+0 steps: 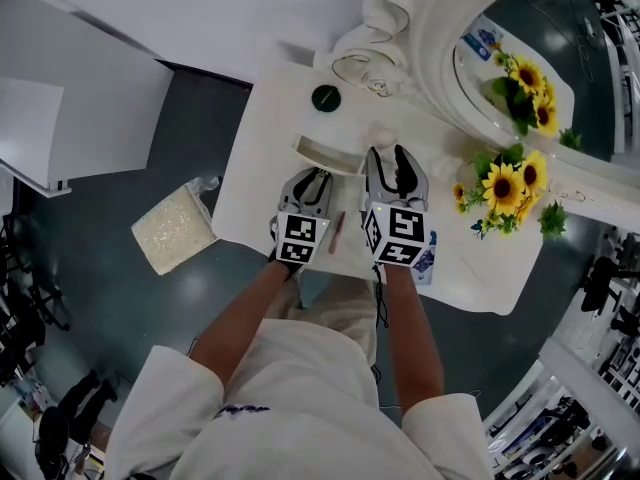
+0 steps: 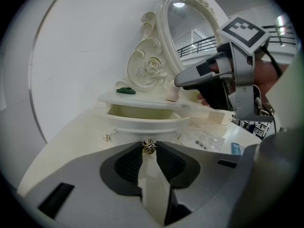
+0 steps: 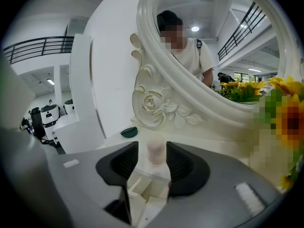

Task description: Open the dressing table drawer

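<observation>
The white dressing table [image 1: 255,168] has a small curved drawer [image 1: 325,153] that stands pulled out from under its raised shelf, its inside [image 2: 137,112] showing. My left gripper [image 1: 312,173] is shut on the drawer's little metal knob [image 2: 149,147], which is pinched between the tips of the left gripper [image 2: 149,150]. My right gripper [image 1: 385,153] is open beside it, over the drawer. A pale pink round thing [image 3: 155,151] stands on the shelf just beyond the right gripper [image 3: 152,156], untouched.
A dark green dish [image 1: 326,97] lies on the shelf to the left. The oval mirror [image 1: 520,58] and sunflowers [image 1: 505,188] rise at the right. A pink pen [image 1: 337,233] and a clear packet [image 2: 204,141] lie on the tabletop. A pale bag [image 1: 173,228] is on the floor.
</observation>
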Available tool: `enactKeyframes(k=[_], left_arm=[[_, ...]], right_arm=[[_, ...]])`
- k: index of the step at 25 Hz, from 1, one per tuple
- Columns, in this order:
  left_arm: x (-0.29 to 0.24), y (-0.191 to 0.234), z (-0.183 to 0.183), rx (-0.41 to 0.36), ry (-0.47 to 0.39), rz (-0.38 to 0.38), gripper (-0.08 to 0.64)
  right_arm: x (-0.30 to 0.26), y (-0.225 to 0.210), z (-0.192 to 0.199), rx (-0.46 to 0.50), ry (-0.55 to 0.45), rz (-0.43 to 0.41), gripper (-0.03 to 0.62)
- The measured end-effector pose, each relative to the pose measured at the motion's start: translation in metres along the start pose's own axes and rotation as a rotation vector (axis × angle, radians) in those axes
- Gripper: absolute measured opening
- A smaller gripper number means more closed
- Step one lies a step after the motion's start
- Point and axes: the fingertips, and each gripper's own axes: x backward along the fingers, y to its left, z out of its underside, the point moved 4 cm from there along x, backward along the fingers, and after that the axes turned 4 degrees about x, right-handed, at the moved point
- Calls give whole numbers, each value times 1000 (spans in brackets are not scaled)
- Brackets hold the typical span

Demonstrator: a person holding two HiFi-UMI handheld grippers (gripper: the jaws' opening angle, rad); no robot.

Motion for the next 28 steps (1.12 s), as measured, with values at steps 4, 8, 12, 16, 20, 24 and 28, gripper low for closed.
enactKeyframes(k=[4,8,12,16,20,24,28], left_arm=[[4,-1,3,6,2,0,95],[7,-1,5,9,1,-2,95],[8,-3,8,6,0,2,95],[10,-3,8,10,2,-2,95],[13,-3,9,11,1,-3,95],[12,-3,10,15,3,0,95],[14,-4,11,14,4,-3,95]], right_arm=[[0,-1,0,4,3,3,195],[-1,-1,0,6,6,3,193],[1,-1,1,7,8,5,193],[1,0,3,6,13,4,193],[3,0,3,8,12,5,192],[4,0,4,8,13,8,190],[6,0,4,7,12,8,190]])
